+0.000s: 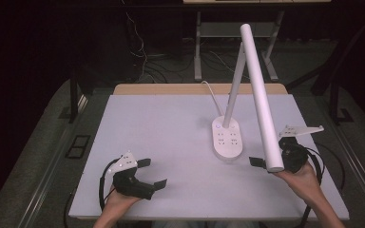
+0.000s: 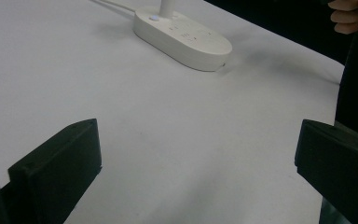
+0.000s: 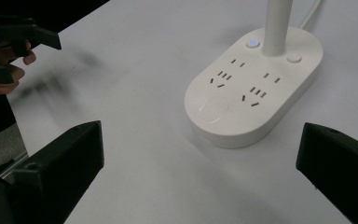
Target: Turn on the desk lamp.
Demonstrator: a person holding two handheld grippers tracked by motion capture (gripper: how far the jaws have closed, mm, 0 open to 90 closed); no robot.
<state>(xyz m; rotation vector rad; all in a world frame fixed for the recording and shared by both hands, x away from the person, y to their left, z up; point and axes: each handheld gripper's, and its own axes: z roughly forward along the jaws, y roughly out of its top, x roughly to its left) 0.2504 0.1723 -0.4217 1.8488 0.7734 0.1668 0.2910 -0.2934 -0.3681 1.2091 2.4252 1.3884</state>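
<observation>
A white desk lamp (image 1: 247, 90) stands right of the middle of the pale counter (image 1: 161, 128), its oval base (image 1: 227, 137) carrying sockets and a small blue-lit button (image 3: 251, 43). The lamp's long tube head slants down toward the near right. The right gripper (image 1: 266, 161) is just beside the base on its right, fingers spread wide and holding nothing, pointed at the base. The left gripper (image 1: 154, 173) rests near the front left of the counter, well apart from the lamp, fingers likewise wide open and empty.
</observation>
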